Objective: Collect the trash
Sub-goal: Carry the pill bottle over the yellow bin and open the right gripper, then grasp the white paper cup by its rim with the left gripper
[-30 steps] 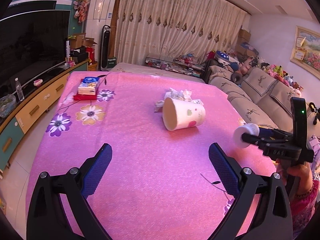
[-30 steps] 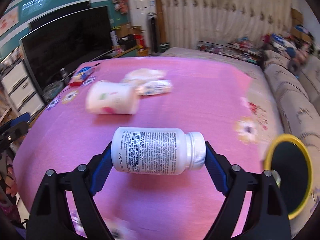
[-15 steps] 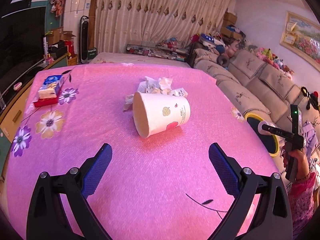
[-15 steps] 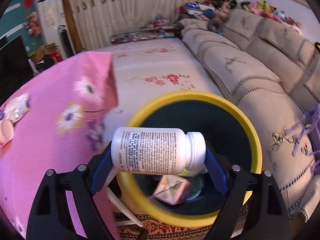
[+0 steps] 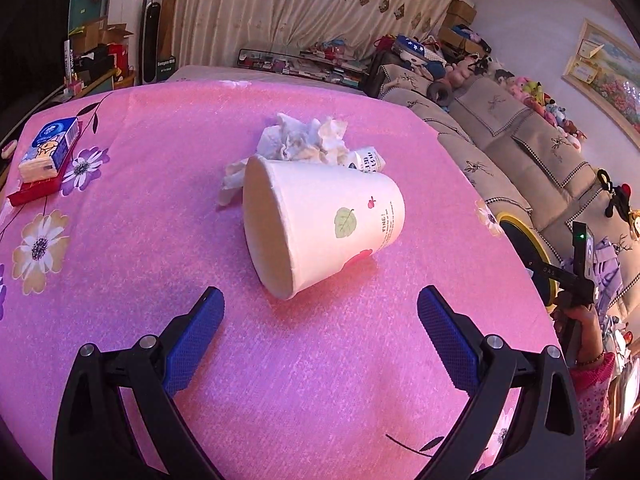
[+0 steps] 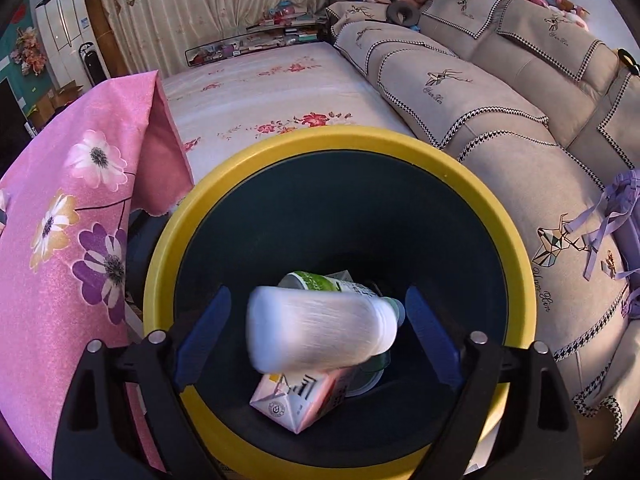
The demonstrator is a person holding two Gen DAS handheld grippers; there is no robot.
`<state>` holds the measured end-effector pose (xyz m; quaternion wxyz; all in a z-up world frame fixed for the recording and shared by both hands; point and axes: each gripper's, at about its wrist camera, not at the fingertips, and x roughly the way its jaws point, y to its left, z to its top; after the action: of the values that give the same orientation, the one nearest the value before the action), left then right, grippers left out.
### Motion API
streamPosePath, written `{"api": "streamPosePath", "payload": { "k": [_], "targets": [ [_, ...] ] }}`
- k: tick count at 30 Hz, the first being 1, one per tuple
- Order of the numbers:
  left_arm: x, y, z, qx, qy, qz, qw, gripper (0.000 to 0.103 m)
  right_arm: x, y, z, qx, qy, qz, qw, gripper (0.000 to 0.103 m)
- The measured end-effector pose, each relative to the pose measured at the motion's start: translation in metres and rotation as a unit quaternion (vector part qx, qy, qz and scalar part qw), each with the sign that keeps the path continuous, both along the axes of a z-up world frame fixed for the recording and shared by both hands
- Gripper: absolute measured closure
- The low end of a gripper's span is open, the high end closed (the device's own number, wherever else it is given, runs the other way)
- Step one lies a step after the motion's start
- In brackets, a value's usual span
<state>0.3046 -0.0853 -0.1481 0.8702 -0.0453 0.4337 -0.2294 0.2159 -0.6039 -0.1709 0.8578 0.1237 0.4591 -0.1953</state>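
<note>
Two views, left wrist first: left gripper (image 5: 320, 294) low in the frame with jaws spread wide and nothing between the blue pads, hovering over the pink flowered tablecloth (image 5: 160, 220); just beyond the fingertips, at centre frame, a white paper cup (image 5: 320, 224) on its side, open mouth turned toward the lower left, apart from both pads; directly behind the cup, touching it or nearly so, a heap of crumpled tissues (image 5: 304, 140) with a small printed wrapper at its right end; far off at the left edge, a blue tissue pack (image 5: 50, 148) on a red tray; past the table's right edge, a yellow-rimmed bin (image 5: 520, 224), with a hand (image 5: 580, 320) in a pink sleeve just below it. Then the right wrist view: right gripper (image 6: 318, 292) pointing down into the same bin, jaws just been opening and now standing apart; between them a white bottle (image 6: 320, 328), motion-blurred, lying crosswise, clear of both pads and inside the yellow rim; underneath it on the dark bin floor, a pink and white carton (image 6: 304, 400) and a green-labelled container (image 6: 316, 282); pink cloth hanging at the left, beige sofa (image 6: 480, 128) across the upper right
</note>
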Motion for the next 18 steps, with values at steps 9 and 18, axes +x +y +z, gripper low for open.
{"api": "streamPosePath", "payload": {
  "k": [9,18],
  "targets": [
    [0.013,-0.013,0.006,0.013,-0.015,-0.011,0.9998,0.007,-0.014,0.012,0.018,-0.004,-0.025,0.008,1.000,0.017],
    [0.017,-0.024,-0.001,0.010,-0.010,-0.026,0.9995,0.023,-0.022,0.018,0.028,-0.005,-0.039,0.017,0.999,0.017]
  ]
}}
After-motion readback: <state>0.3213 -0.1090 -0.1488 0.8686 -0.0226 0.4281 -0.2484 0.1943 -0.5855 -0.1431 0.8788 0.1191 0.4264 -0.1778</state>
